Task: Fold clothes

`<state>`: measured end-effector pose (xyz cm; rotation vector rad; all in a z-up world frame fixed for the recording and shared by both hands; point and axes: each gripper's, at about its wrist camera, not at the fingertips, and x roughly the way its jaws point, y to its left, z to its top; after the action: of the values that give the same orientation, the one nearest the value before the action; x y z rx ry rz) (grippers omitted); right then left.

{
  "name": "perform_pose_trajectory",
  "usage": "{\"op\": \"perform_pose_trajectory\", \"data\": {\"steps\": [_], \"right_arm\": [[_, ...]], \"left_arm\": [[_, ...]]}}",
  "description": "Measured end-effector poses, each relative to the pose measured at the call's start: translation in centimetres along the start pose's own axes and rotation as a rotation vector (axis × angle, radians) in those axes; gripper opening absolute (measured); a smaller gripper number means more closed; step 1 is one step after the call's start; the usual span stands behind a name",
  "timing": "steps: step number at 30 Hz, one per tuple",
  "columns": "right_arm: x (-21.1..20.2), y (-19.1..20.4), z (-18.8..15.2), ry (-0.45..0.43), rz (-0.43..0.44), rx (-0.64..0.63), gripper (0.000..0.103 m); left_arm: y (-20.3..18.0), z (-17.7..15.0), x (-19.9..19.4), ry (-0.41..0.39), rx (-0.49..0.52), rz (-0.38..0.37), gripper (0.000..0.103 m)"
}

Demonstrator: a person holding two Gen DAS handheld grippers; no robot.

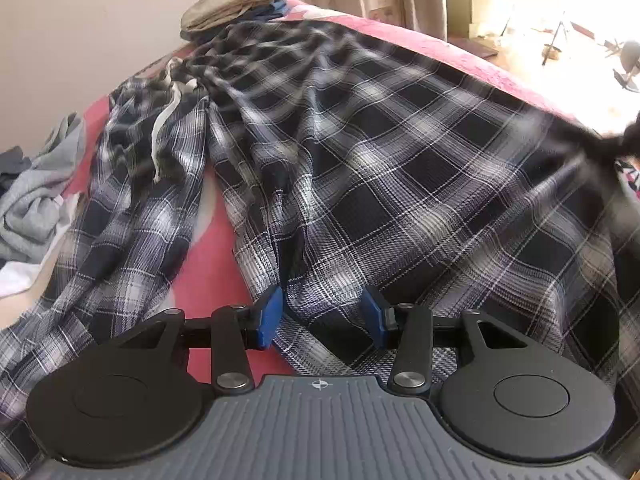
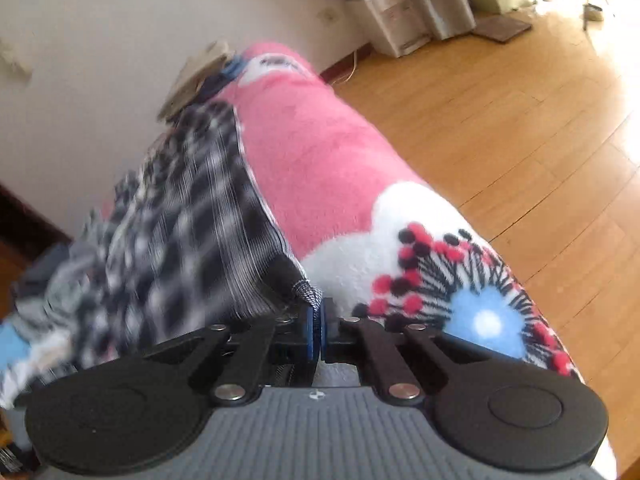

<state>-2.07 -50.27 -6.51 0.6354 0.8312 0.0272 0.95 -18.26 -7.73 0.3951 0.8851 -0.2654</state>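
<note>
Plaid trousers point(image 1: 360, 168) spread across a pink blanket point(image 1: 208, 276), waistband and white drawstring point(image 1: 164, 132) at the far left, legs running toward the near side. Left gripper point(image 1: 322, 316) low over the near edge of the plaid cloth, blue pads point(image 1: 270, 316) standing partly apart with fabric lying between them; cannot tell whether the pads press on it. Right gripper point(image 2: 319, 330) pinched tight on a corner of the plaid trousers point(image 2: 192, 248), the hemmed tip point(image 2: 308, 292) poking up just beyond the closed blue pads. Cloth stretched from that corner toward the far left, blurred. Same corner seen in the left wrist view as a dark blur at the far right edge. Blanket's flower print point(image 2: 472, 300) in white, blue, red and black just right of the right gripper, near the bed's edge. Folded khaki garment point(image 1: 232, 4) on a small stack at the far end. Crumpled grey clothes point(image 1: 36, 200) at the left side. Wooden floor point(image 2: 520, 140) to the right.
</note>
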Motion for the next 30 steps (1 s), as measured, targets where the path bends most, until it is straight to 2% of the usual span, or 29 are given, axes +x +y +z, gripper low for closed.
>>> {"op": "perform_pose_trajectory", "data": {"steps": [3, 6, 7, 9, 11, 13, 17, 19, 21, 22, 24, 28, 29, 30], "right_arm": [[-1.0, 1.5, 0.1, -0.031, -0.002, -0.073, 0.003], [0.9, 0.2, 0.1, 0.049, -0.055, -0.071, 0.004], [0.8, -0.5, 0.0, 0.048, -0.026, -0.047, 0.005], [-0.6, -1.5, 0.2, 0.039, 0.027, 0.008, 0.015], [-2.6, -2.3, 0.1, 0.025, 0.089, 0.032, 0.034], [-4.7, -2.6, -0.3, 0.049, 0.157, 0.018, 0.036], [-8.0, -2.0, -2.0, 0.181, 0.283, -0.078, 0.036], [-9.1, -1.6, -3.6, 0.28, 0.345, -0.121, 0.039], [-9.2, -1.3, -5.4, 0.369, 0.355, -0.128, 0.043], [-9.2, -1.4, -6.4, 0.408, 0.35, -0.127, 0.048], [-9.0, -1.7, -8.3, 0.468, 0.329, -0.108, 0.048], [-8.5, -2.5, -10.4, 0.49, 0.322, -0.047, 0.048], [-8.4, -2.5, -10.6, 0.481, 0.321, -0.038, 0.048], [-8.3, -2.5, -10.7, 0.471, 0.321, -0.028, 0.048]], "left_arm": [[0.1, 0.0, 0.3, -0.006, 0.006, -0.007, 0.045], [0.4, -0.1, 0.5, -0.021, 0.005, -0.025, 0.046], [0.7, -0.1, 0.2, -0.03, 0.0, -0.037, 0.046], [1.3, -0.4, -0.6, -0.046, -0.017, -0.065, 0.046], [2.1, -0.9, -2.0, -0.067, -0.035, -0.104, 0.046], [2.9, -1.5, -3.6, -0.077, -0.049, -0.165, 0.046], [3.6, -3.3, -6.3, -0.012, -0.092, -0.396, 0.046], [3.0, -4.5, -6.6, 0.067, -0.12, -0.522, 0.046], [2.0, -5.8, -6.6, 0.146, -0.144, -0.607, 0.046], [1.3, -6.5, -6.6, 0.168, -0.147, -0.623, 0.046], [0.0, -7.6, -6.6, 0.209, -0.148, -0.652, 0.046], [-1.4, -8.3, -6.9, 0.221, -0.135, -0.692, 0.043], [-1.4, -8.4, -6.9, 0.223, -0.144, -0.702, 0.036], [-1.4, -8.4, -6.7, 0.231, -0.154, -0.697, 0.024]]}}
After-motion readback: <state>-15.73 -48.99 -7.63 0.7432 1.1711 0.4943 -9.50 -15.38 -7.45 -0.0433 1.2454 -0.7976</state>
